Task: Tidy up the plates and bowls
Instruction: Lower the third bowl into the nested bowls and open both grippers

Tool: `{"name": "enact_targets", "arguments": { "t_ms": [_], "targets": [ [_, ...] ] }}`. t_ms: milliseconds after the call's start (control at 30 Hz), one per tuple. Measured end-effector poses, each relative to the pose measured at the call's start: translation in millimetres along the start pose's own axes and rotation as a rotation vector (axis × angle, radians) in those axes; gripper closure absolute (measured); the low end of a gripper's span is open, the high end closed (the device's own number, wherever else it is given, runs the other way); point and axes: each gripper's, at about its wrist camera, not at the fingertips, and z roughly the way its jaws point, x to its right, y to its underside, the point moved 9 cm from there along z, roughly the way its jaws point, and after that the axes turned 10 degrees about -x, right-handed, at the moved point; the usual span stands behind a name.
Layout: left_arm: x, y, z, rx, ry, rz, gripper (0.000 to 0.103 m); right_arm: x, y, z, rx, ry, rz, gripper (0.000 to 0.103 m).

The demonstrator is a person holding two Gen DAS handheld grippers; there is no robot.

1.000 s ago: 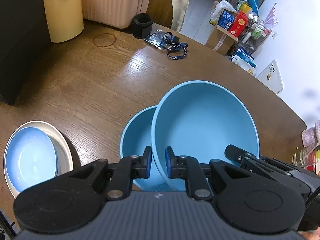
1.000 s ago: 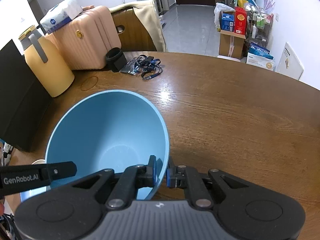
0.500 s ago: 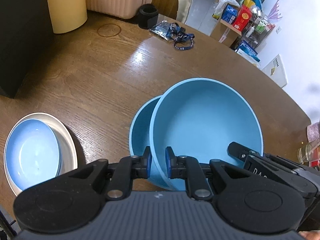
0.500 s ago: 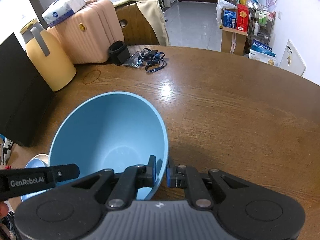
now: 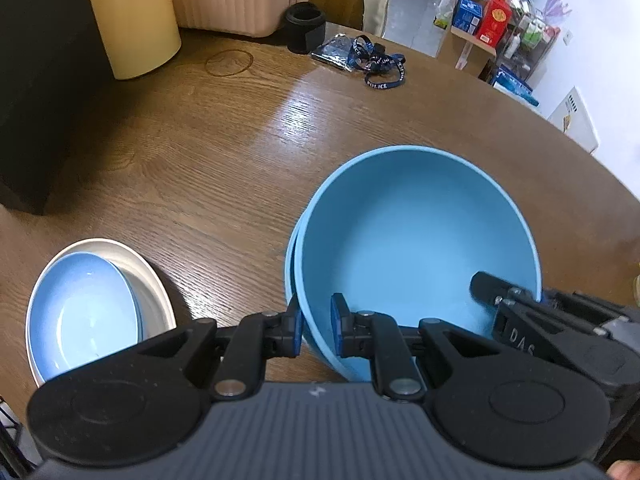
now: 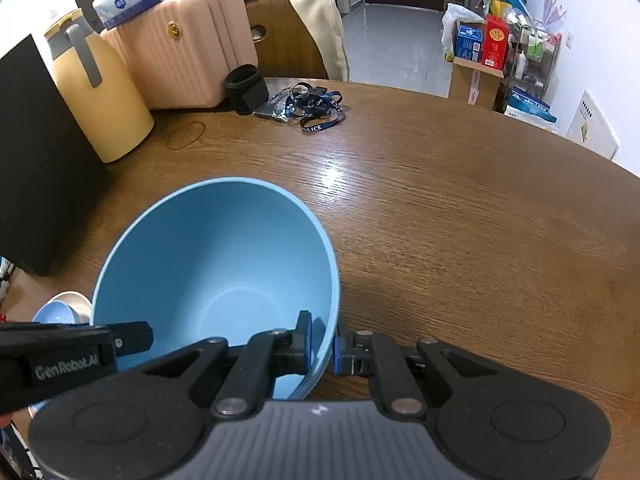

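- The big blue bowl point(image 5: 420, 240) sits nested in a second blue bowl point(image 5: 291, 256) on the near part of the wooden table point(image 5: 240, 160). Only a thin crescent of the lower bowl's rim shows on the left side, so the two are pretty much lined up.
- The left gripper point(image 5: 316, 330) is clamped narrow on the near rim: one pad sits inside the top bowl, the other outside. Can't really tell whether it pinches just the top bowl's wall or both walls.
- The right gripper point(image 6: 322, 344) has the same sort of pinch on the top bowl's rim at its right side, jaws nearly together with the wall between them. Its tip shows in the left view reaching over the rim.
- Just left of the bowls, apart from them, there's a light blue plate point(image 5: 84, 316) lying in a white plate point(image 5: 156, 304).
- Further back: a yellow jug point(image 5: 132, 20) next to a black box point(image 5: 36, 80), a pink suitcase point(image 6: 180, 48), a small black cup point(image 5: 306, 28) and a blue lanyard point(image 5: 376, 66) in a heap.
- Beyond the table edge, a shelf with colourful boxes point(image 6: 492, 40) stands by the wall.
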Motion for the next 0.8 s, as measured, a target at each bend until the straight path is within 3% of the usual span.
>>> {"name": "enact_targets", "arguments": {
  "t_ms": [500, 667, 800],
  "targets": [
    [5, -3, 1, 0.015, -0.058, 0.089, 0.085, -1, 3, 13, 0.015, 0.037, -0.007, 0.093],
    [2, -4, -2, 0.013, -0.056, 0.096, 0.059, -1, 4, 13, 0.031, 0.037, 0.001, 0.09],
    [-3, -7, -9, 0.022, -0.044, 0.105, 0.049, 1, 4, 14, 0.027, 0.025, 0.022, 0.089]
  ]
}}
